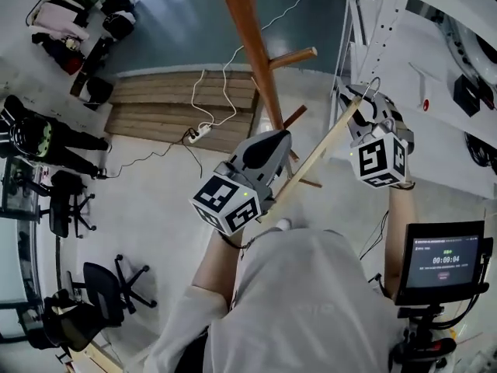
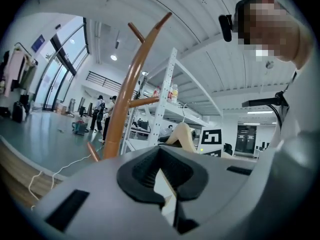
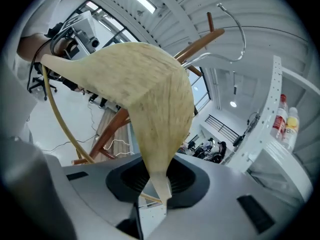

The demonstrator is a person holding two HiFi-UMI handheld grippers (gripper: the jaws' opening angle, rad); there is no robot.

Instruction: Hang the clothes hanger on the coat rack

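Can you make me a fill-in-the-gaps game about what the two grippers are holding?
The left gripper and the right gripper both grip one pale wooden ____.
Its curved hook is made of ____.
The coat rack is made of brown ____.
Missing words: hanger, metal, wood.

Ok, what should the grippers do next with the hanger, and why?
Probably swing the clothes hanger so its metal hook reaches the nearest peg of the coat rack. The left gripper and right gripper each clamp one end, and the hook is near that peg but not over it.
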